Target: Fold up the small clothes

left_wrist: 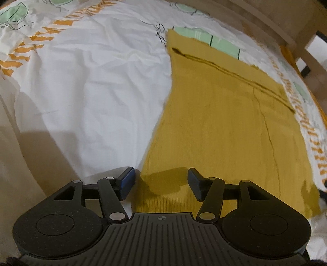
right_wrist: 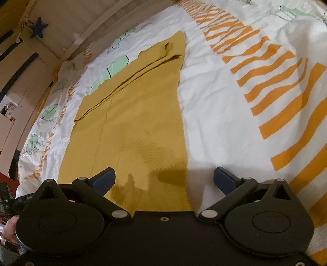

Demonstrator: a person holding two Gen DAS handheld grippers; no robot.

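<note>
A mustard-yellow knit garment lies flat on the bed, stretched out lengthwise, with a folded band running across its far part. In the right wrist view the same garment fills the centre. My left gripper hovers open over the garment's near left edge, nothing between its fingers. My right gripper stands wide open above the garment's near right edge, its left pad over the cloth and its right pad over the sheet. Neither gripper holds the cloth.
The garment rests on a white bedsheet printed with orange stripes and green patches. A wooden bed frame runs along the far side. A dark blue star hangs on the wall beyond the bed.
</note>
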